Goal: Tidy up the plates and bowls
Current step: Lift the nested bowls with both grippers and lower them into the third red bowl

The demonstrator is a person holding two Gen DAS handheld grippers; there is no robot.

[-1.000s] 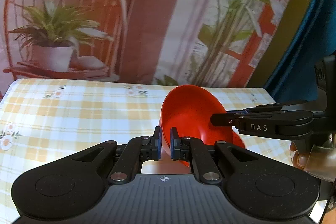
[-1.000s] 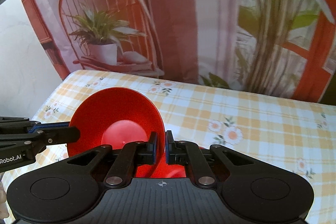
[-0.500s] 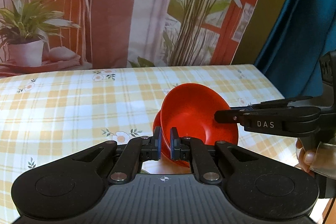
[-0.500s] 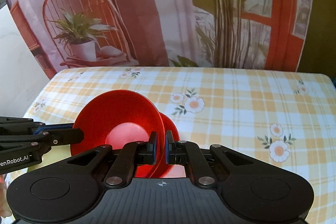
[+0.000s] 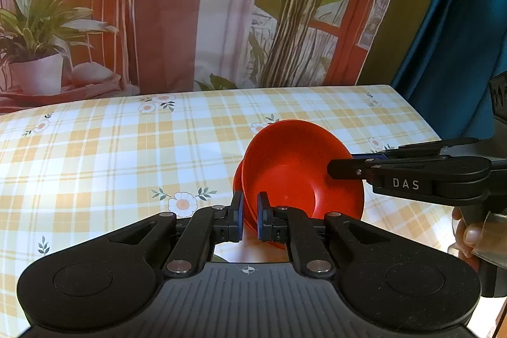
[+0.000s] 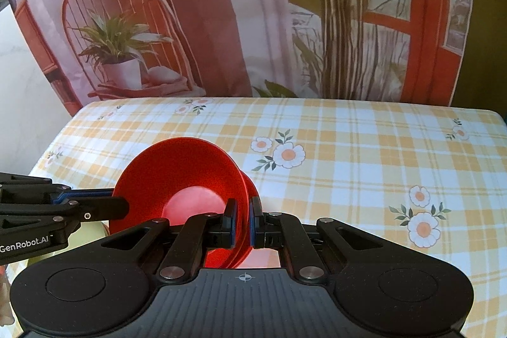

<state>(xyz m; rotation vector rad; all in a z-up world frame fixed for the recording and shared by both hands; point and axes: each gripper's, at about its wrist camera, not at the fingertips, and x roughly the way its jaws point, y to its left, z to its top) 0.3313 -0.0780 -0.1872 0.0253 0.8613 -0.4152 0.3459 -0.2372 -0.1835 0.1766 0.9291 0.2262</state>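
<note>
A red bowl [image 5: 301,170] is held between both grippers above the checked tablecloth [image 5: 126,154]. My left gripper [image 5: 250,219] is shut on its near left rim. My right gripper [image 6: 242,222] is shut on its opposite rim; it also shows in the left wrist view [image 5: 345,168] reaching in from the right. The bowl [image 6: 180,179] tilts, its inside facing me in both views. A second red rim edge shows just behind it, so it may be two nested bowls. My left gripper [image 6: 120,206] shows at the left of the right wrist view.
The table carries a yellow plaid cloth with daisy prints [image 6: 348,154]. A printed backdrop with a chair and plants [image 6: 221,21] hangs behind it. A blue curtain [image 5: 459,37] hangs at the right. A yellow-green object [image 6: 85,235] peeks out below the left gripper.
Both grippers have carried the red bowl rightward over the table and a little lower; the grip on both rims is unchanged.
</note>
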